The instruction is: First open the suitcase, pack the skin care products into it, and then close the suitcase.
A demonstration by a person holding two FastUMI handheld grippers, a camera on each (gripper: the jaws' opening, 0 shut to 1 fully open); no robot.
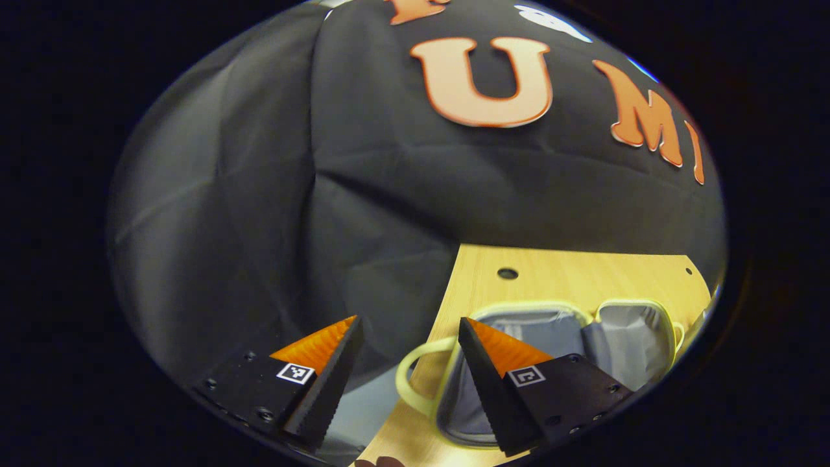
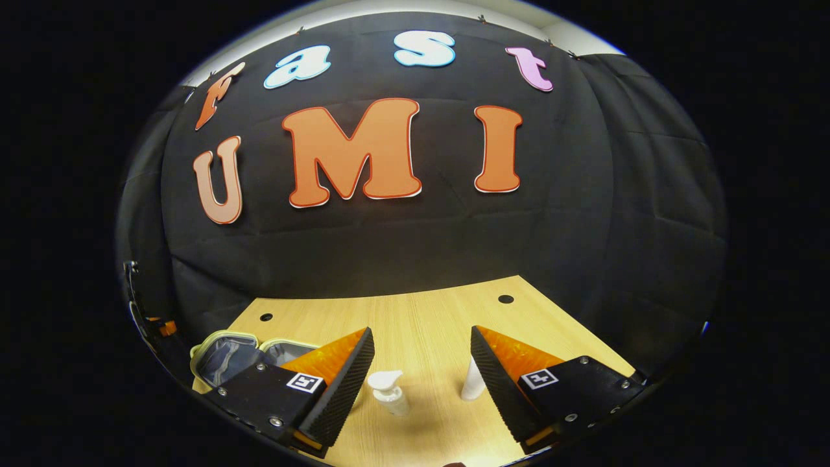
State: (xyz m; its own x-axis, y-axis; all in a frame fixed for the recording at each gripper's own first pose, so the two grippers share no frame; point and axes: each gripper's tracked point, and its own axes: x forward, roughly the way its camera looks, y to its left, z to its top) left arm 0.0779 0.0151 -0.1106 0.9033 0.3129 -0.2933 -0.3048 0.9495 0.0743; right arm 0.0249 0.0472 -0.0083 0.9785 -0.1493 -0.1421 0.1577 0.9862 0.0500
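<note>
Pale wooden tabletop (image 1: 570,275). In the left gripper view, left gripper (image 1: 410,353) spread, the open yellow-rimmed grey-lined suitcase (image 1: 557,337) just past its right-hand finger. In the right gripper view, right gripper (image 2: 421,366) spread; white pump bottle (image 2: 389,391) between the fingers, white tube (image 2: 473,379) beside the right-hand one.

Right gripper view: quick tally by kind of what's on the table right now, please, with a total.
Suitcase, open, pale yellow trim, grey lining: 1
White pump bottle: 1
White tube or bottle, partly hidden behind the right gripper's finger: 1
Total: 3 things on the wooden table
</note>
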